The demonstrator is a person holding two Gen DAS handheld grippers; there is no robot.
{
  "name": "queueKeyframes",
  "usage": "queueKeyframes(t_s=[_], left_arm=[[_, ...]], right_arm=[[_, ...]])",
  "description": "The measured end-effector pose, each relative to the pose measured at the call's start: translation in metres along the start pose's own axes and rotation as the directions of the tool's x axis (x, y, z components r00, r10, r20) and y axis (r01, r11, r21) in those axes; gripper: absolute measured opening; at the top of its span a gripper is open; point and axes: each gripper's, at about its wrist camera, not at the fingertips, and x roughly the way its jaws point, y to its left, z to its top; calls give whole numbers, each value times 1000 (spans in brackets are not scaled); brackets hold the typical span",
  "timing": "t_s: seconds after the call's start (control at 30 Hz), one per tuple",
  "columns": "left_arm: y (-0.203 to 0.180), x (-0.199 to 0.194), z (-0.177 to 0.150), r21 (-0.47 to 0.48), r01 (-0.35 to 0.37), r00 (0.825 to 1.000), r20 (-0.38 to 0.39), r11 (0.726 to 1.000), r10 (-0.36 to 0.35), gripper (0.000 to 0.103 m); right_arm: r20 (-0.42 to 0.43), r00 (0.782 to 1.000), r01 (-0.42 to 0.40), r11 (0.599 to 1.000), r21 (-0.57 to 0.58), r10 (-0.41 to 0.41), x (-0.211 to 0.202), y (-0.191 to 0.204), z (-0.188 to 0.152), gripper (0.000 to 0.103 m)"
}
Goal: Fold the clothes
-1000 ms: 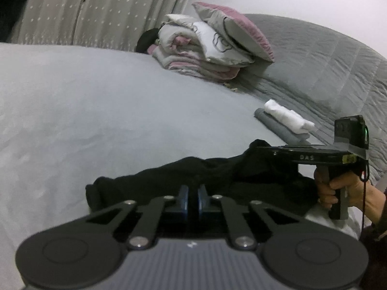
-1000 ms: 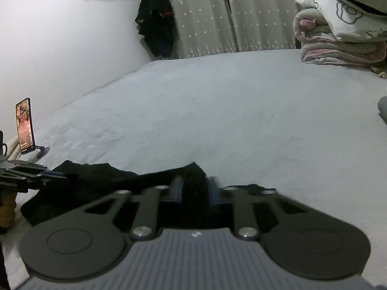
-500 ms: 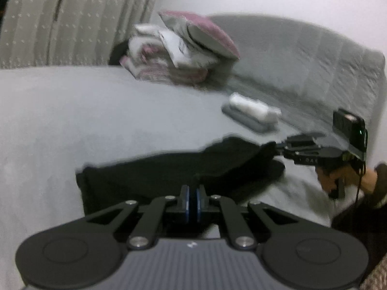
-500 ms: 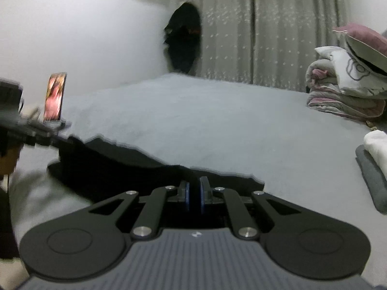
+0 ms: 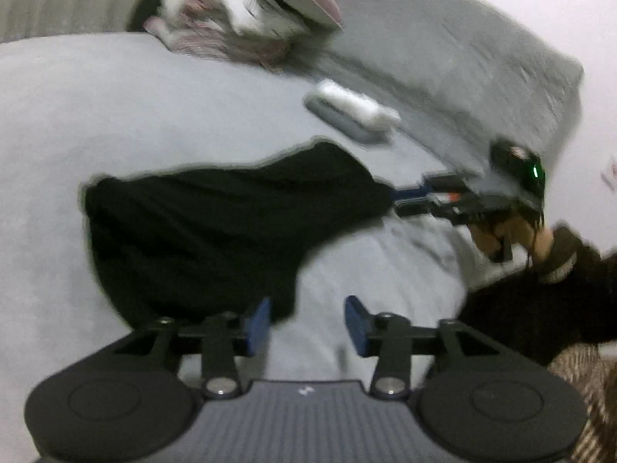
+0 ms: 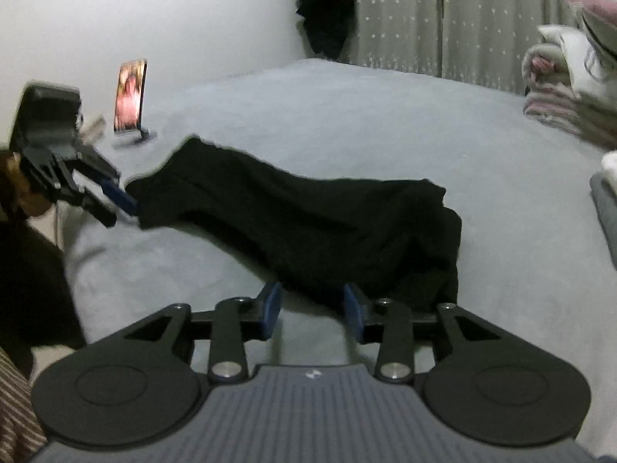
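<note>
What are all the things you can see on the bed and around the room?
black garment: one, black, lying long across the near part of the bed
bed cover: one, grey
folded pieces: two, white on grey, near the headboard
bedding pile: one, white and pink, far end
phone: one, screen lit, on a stand
dark clothes: hanging by the curtain
curtain: grey, dotted
left gripper: jaws opening, nothing between
right gripper: jaws opening at the garment's edge
</note>
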Motion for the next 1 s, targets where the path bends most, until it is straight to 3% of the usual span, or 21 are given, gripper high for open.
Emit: queueKeyframes(t_s=[0.13,0.3,0.4,0.5,0.6,0.7,0.73,0.77,0.8,0.83,1.0], left_arm=[[21,-21,6,-112,-93,986,127,989,108,58],[51,-28,14,-288,-240,936,187,927,300,58],[69,-22,16,-410,-215,926,202,886,319,55],[79,-11,22,-480,-163,930,215,862,296,51],[83,7,30,-511,-155,938,194,846,289,41],[81,25,36,-511,-215,936,134,832,324,30],[81,31,37,-511,-235,935,114,827,336,16],[81,37,39,-507,-258,931,96,822,351,9],[79,38,40,-500,-270,923,108,823,369,8],[78,38,40,-494,-283,914,120,822,387,7],[65,28,49,-440,-297,869,243,847,431,6]], right_arm=[[74,997,27,991,135,-37,-4,-20,10,42],[104,988,89,962,257,-119,12,-43,24,42],[93,983,128,948,290,-161,28,-52,32,42],[82,978,155,937,314,-189,40,-59,36,42],[68,977,170,927,335,-203,55,-67,42,42],[54,978,171,916,363,-204,69,-72,45,42],[48,978,170,912,374,-202,73,-73,45,42],[39,978,176,909,378,-206,78,-73,45,42],[30,977,185,907,378,-211,83,-72,45,38],[20,976,193,906,377,-217,87,-71,45,15],[86,941,269,878,395,-327,77,-61,50,11]])
